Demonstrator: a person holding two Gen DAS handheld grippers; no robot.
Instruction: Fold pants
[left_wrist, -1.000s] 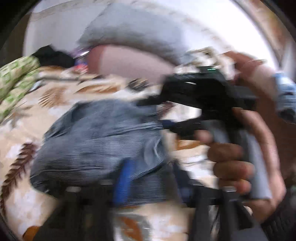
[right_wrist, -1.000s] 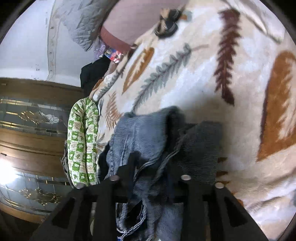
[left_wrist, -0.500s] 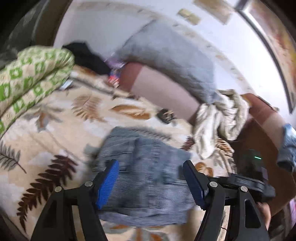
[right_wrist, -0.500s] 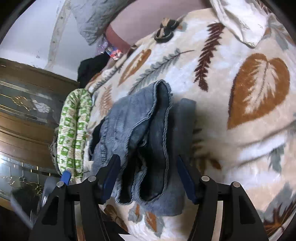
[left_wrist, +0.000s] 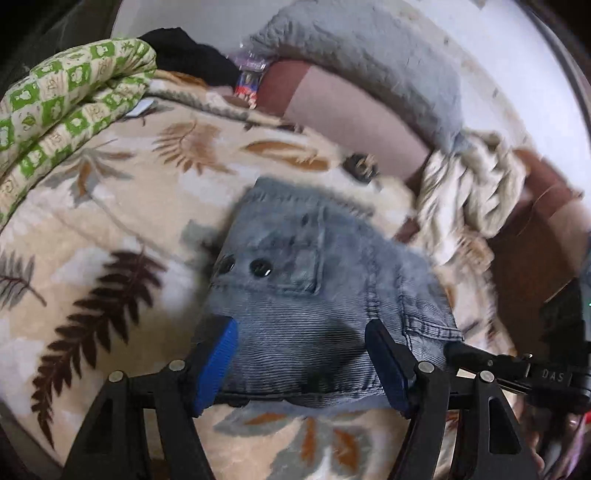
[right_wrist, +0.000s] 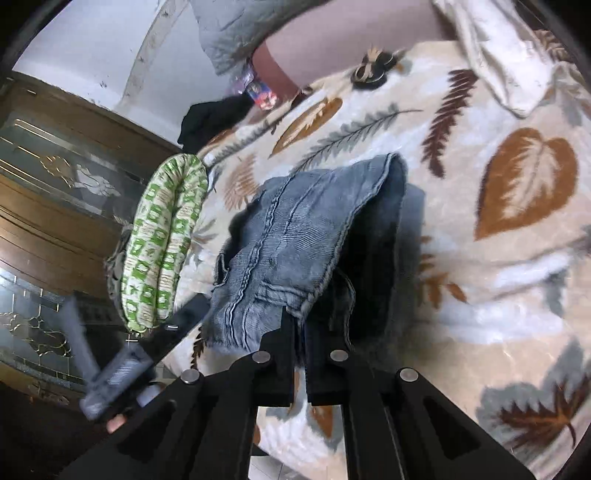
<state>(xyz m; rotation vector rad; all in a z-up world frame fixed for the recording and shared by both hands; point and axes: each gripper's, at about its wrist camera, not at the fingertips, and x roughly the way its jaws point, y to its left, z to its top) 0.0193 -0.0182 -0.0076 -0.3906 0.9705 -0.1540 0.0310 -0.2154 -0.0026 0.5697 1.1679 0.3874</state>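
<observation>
Now the right gripper (right_wrist: 300, 332) pinches the pants' (right_wrist: 295, 236) near edge to lift a layer; left gripper (left_wrist: 303, 365) gapes wide over them, empty.

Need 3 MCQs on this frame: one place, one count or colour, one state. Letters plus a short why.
1. Where do the pants lie?
A. on the leaf-print blanket
B. on a wooden floor
C. in a basket

2. How many dark buttons show on the pants in the left wrist view?
A. none
B. two
C. five

3. How do the grippers stand?
A. both open
B. left gripper open, right gripper shut on the pants' edge
C. left shut, right open

Key:
1 A, the blanket's print shows on all sides of the denim.
2 B, two dark buttons sit side by side near the left edge.
3 B, the blue pads stand wide apart over the denim, while the right fingers pinch a hem.
</observation>
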